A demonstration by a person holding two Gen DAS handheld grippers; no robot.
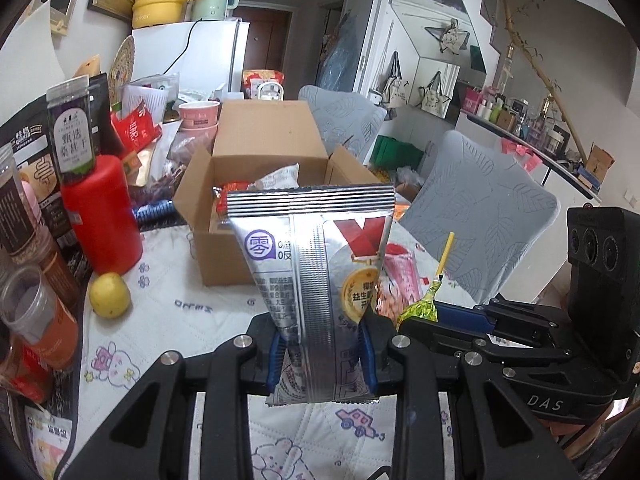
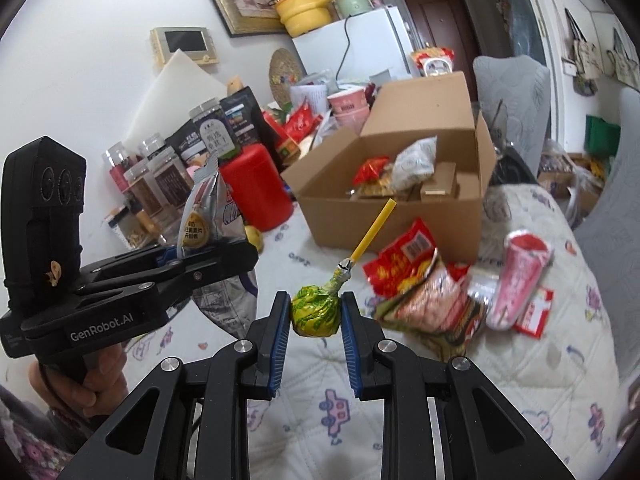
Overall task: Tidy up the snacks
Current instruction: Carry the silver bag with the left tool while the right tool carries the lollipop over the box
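Observation:
My left gripper [image 1: 324,354] is shut on a silver foil snack packet [image 1: 316,264], held upright above the table in front of the open cardboard box [image 1: 264,148]. The right gripper [image 2: 315,320] is shut on the green-wrapped head of a lollipop [image 2: 316,311], its yellow stick pointing up toward the box [image 2: 404,200]. The box holds several snack packets. In the right wrist view the left gripper [image 2: 208,248] with its packet [image 2: 208,212] hangs at the left. In the left wrist view the right gripper [image 1: 424,316] and lollipop [image 1: 420,308] sit at the right.
Loose snack packets [image 2: 424,280] and a pink tube [image 2: 520,276] lie on the quilted cloth right of the box. A red canister [image 1: 102,216], a lemon [image 1: 109,294] and jars [image 2: 160,184] crowd the left. Grey chairs [image 1: 476,208] stand beyond the table.

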